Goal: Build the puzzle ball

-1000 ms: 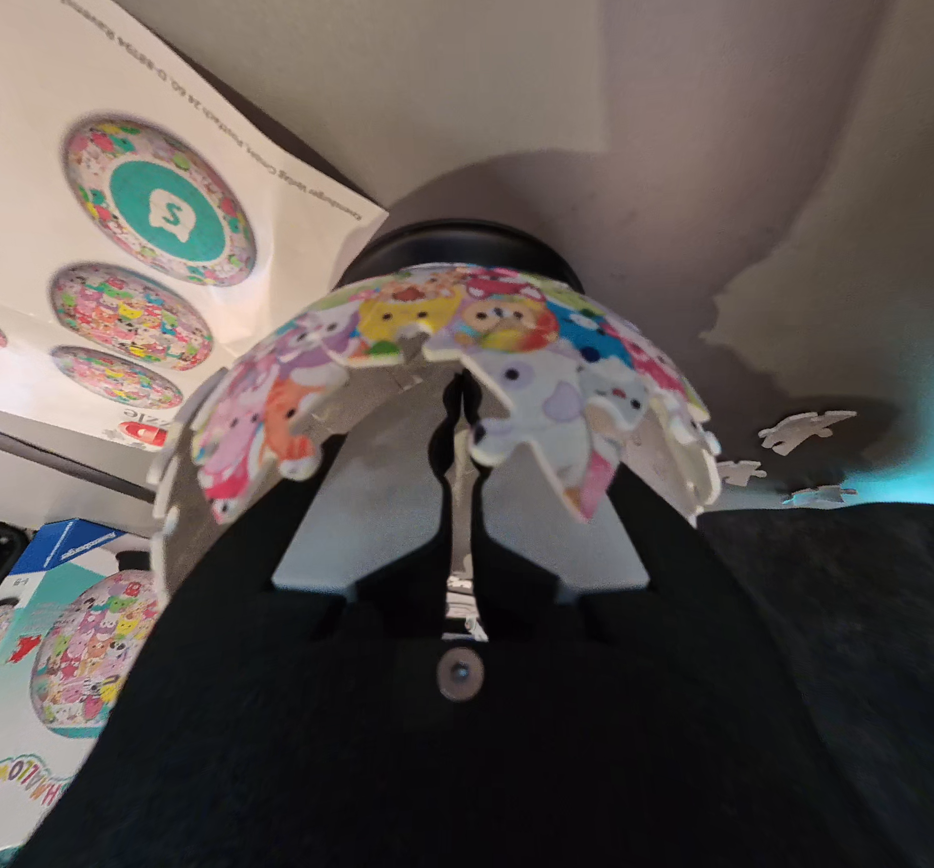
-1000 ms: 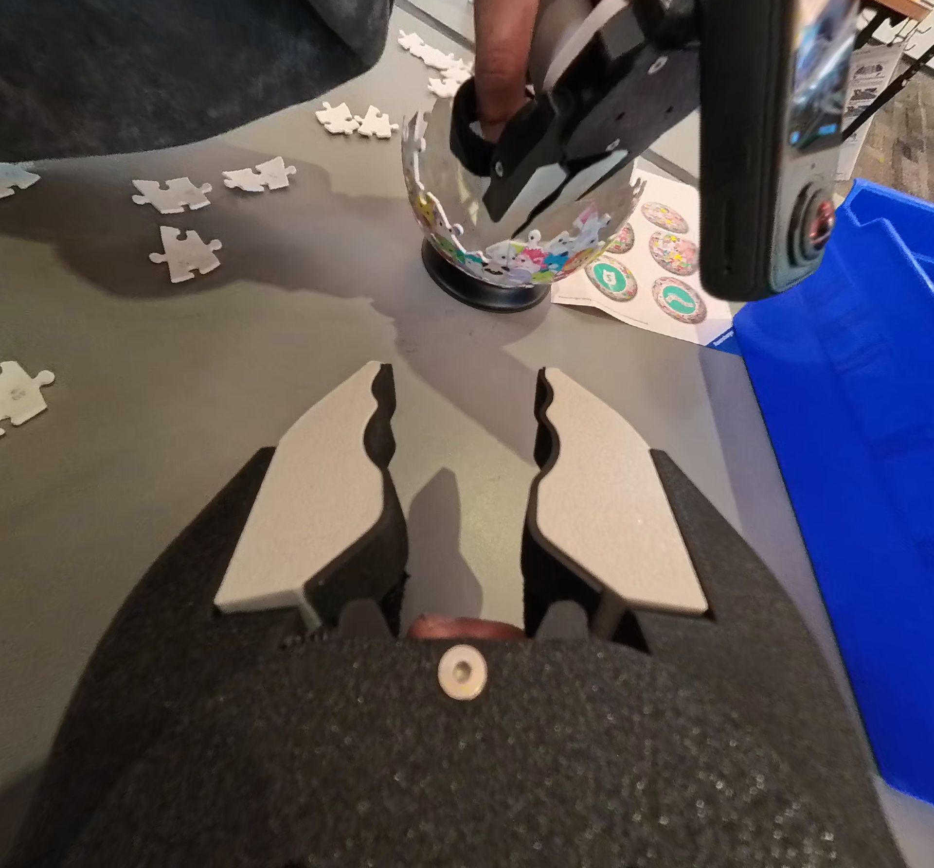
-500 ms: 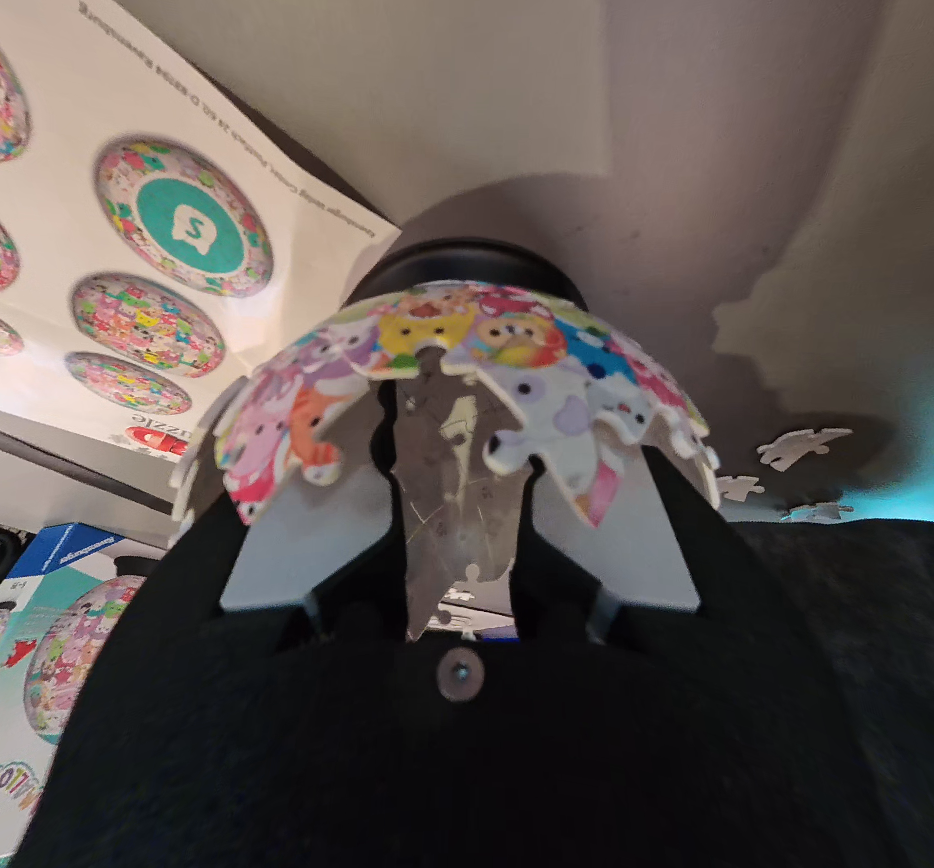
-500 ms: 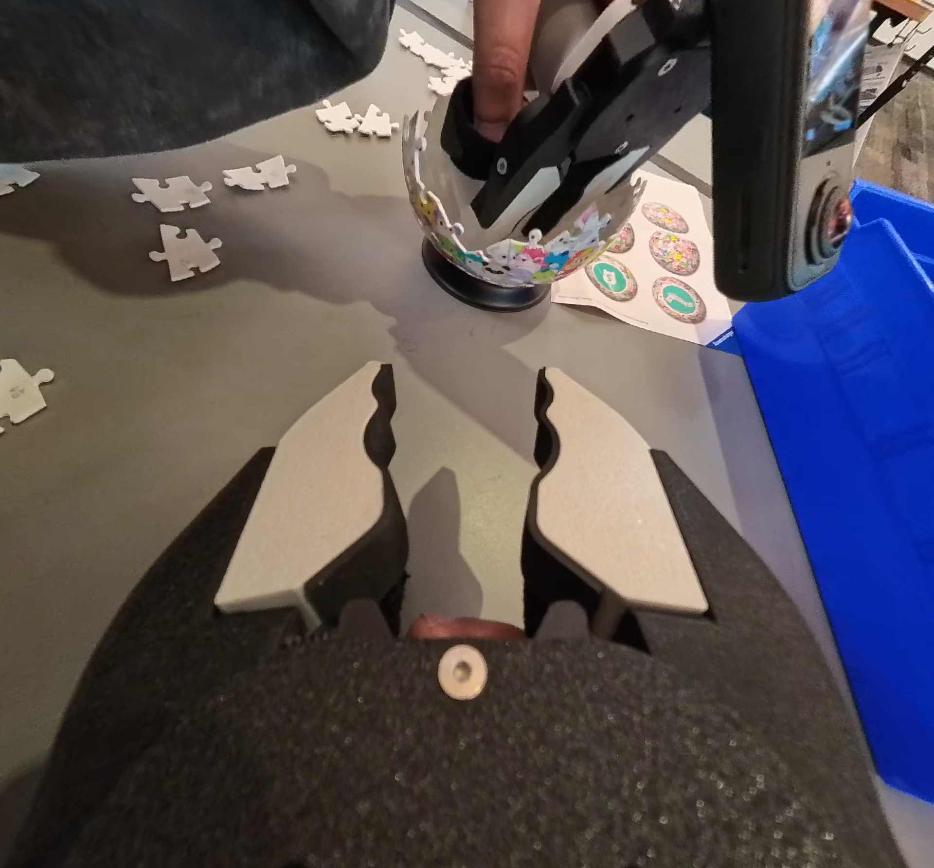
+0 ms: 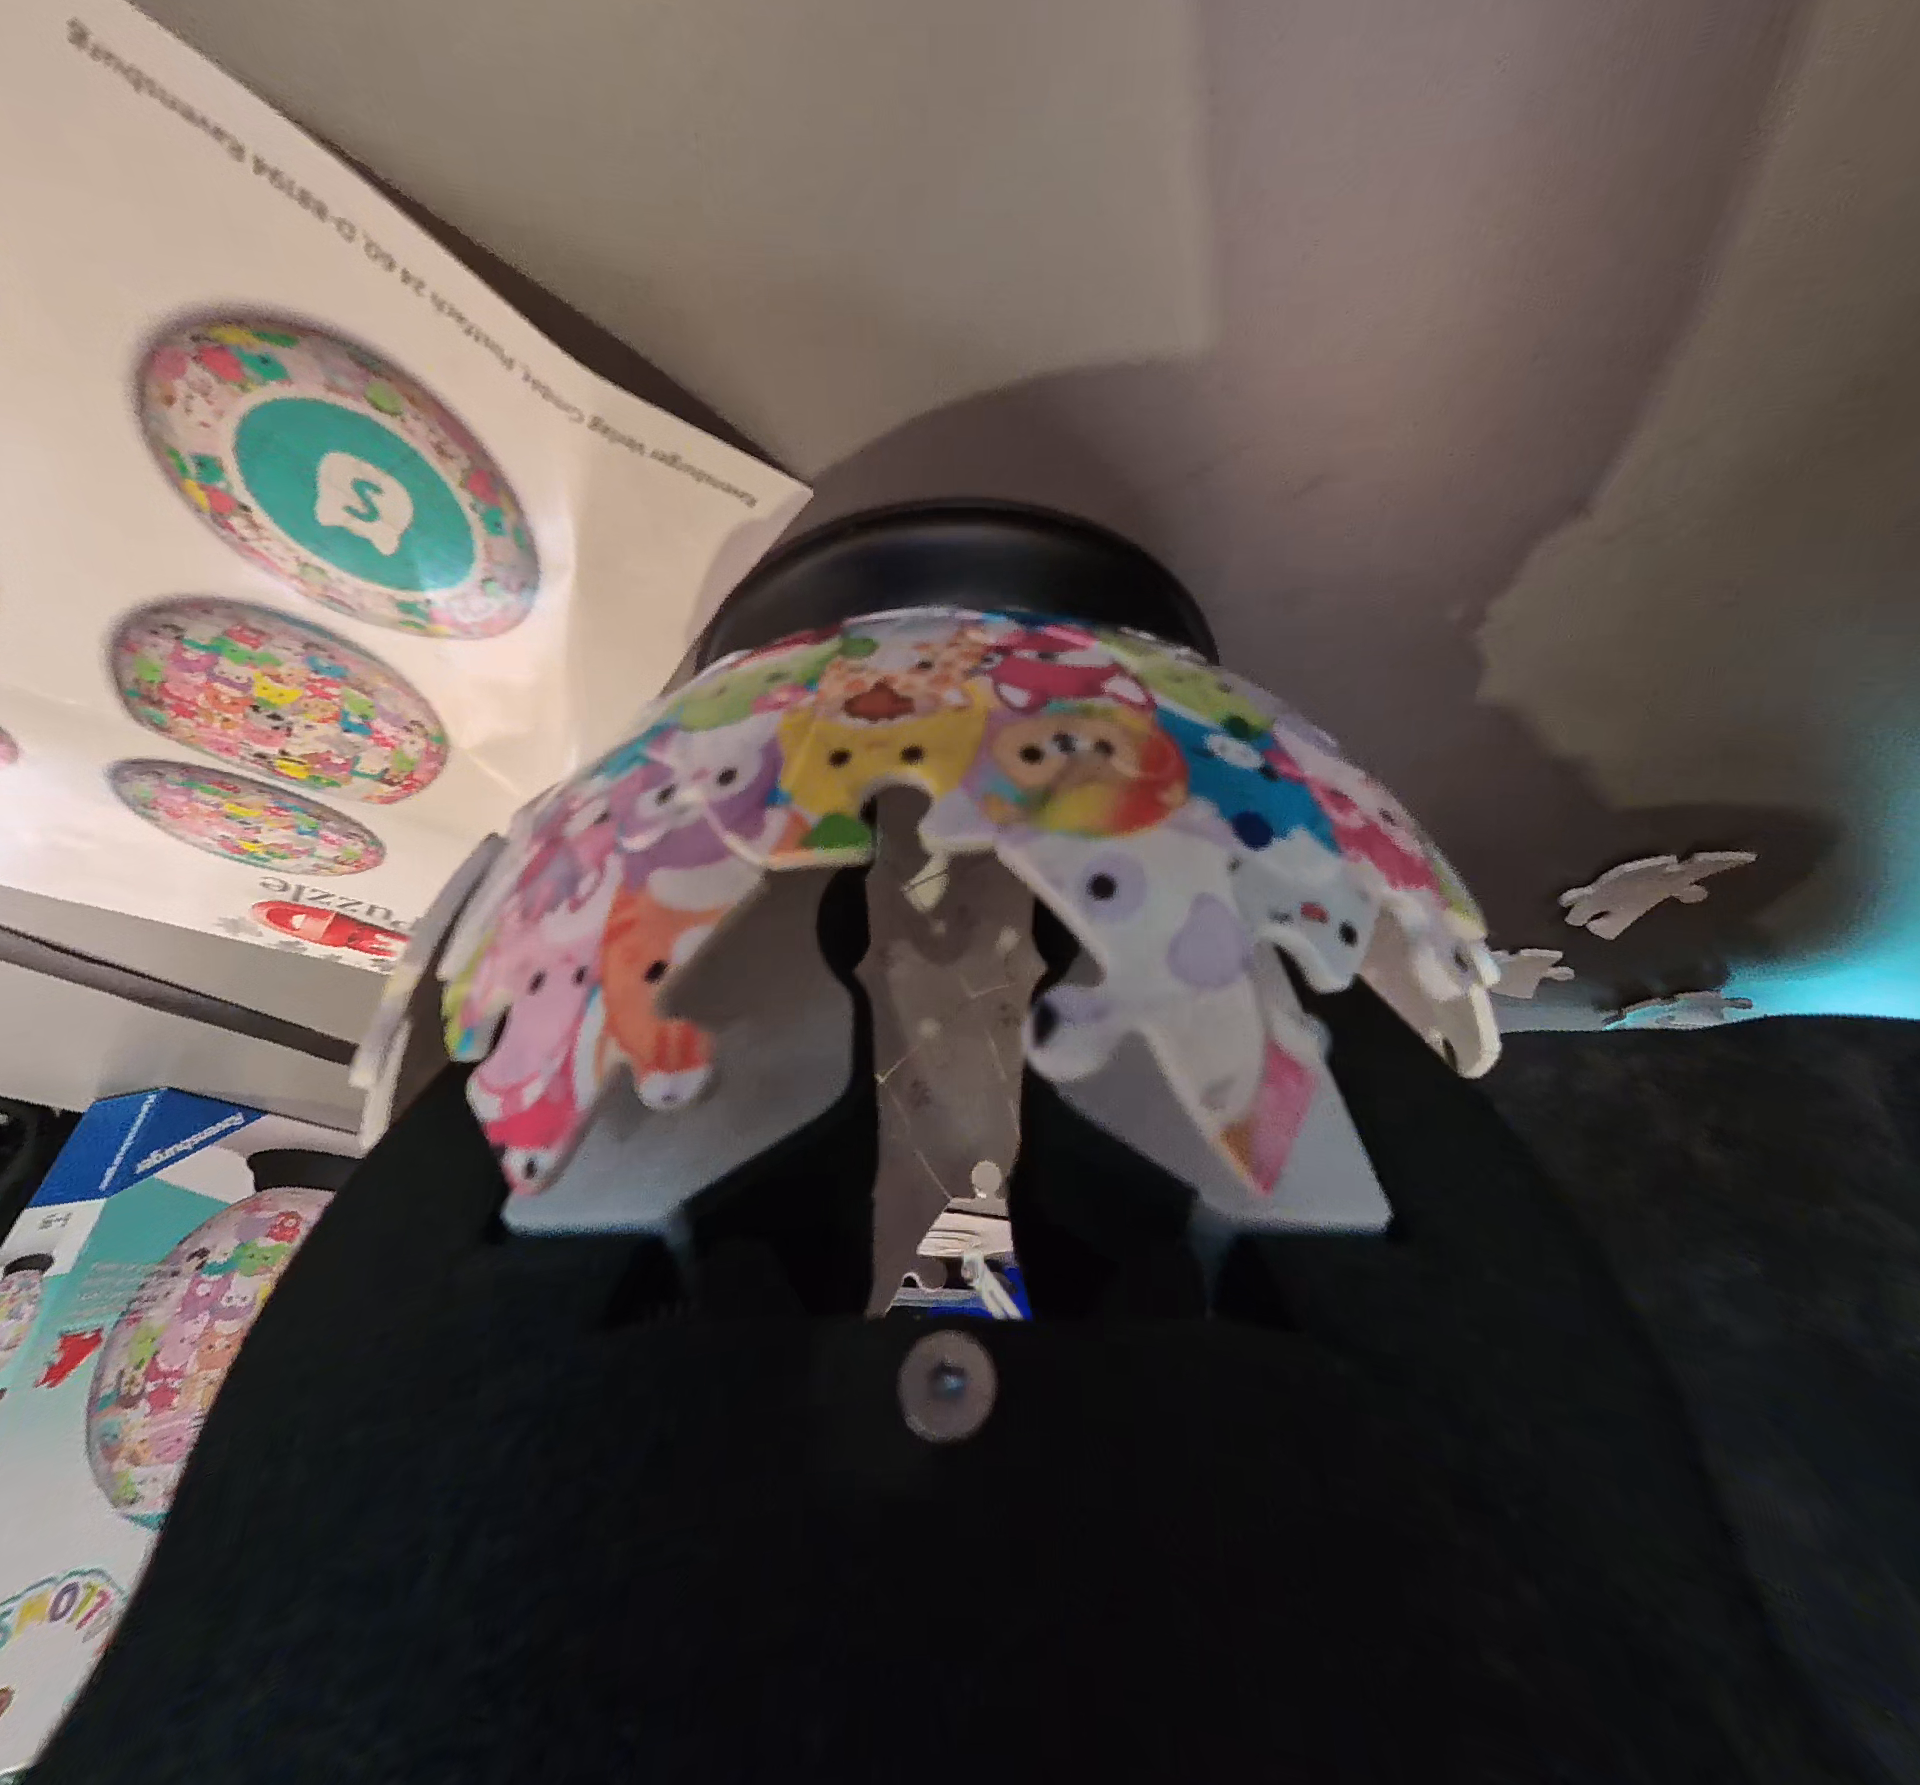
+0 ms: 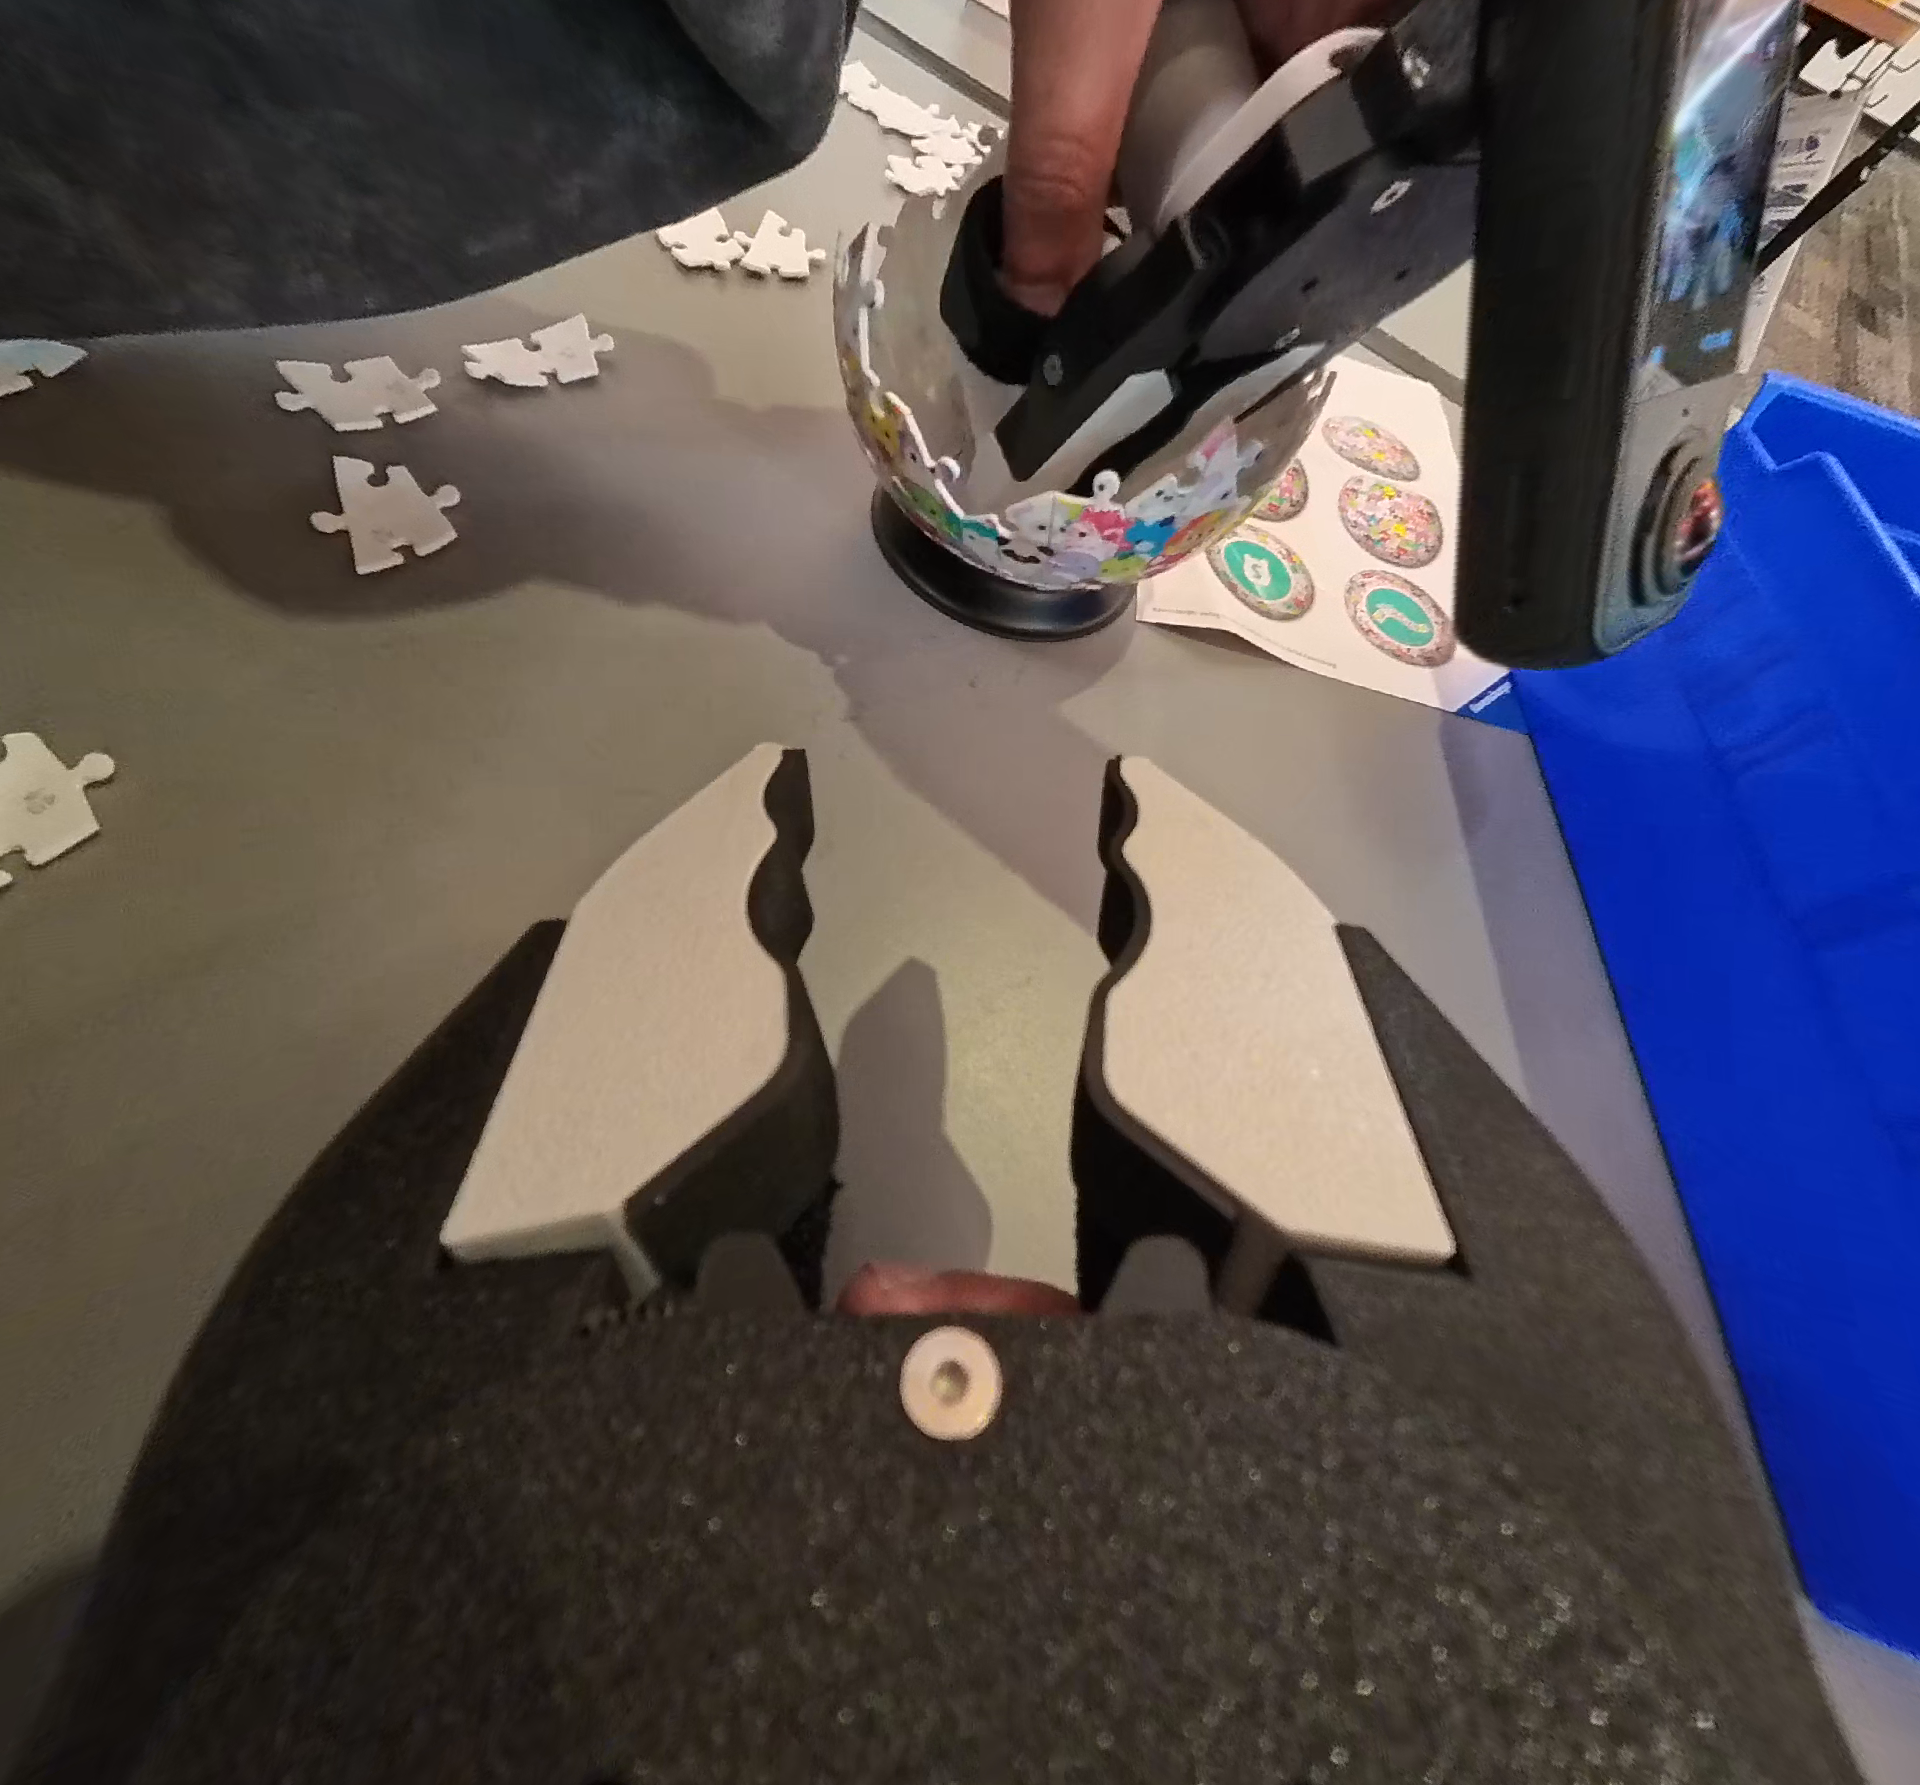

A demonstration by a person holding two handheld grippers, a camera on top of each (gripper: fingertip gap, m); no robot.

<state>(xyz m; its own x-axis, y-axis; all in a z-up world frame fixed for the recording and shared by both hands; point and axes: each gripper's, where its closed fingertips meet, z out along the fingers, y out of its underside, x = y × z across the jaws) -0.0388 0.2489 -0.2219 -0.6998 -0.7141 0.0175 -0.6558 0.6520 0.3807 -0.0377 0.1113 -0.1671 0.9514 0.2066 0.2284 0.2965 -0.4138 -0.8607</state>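
The left claw (image 5: 951,956) reaches inside the half-built puzzle ball (image 5: 1039,800), its fingers (image 5: 748,1060) now spread apart and released; a second ago they were pressed together at the shell's rim. The colourful shell sits in its black stand (image 6: 997,592) on the grey worktop (image 6: 416,800), beside the printed instruction sheet (image 6: 1340,551). The right claw (image 6: 951,800) hovers low over the bare worktop, near the ball, fingers wide and empty, unchanged. Loose white puzzle pieces (image 6: 384,509) lie scattered to the left; a blue bin (image 6: 1766,852) stands on the right.
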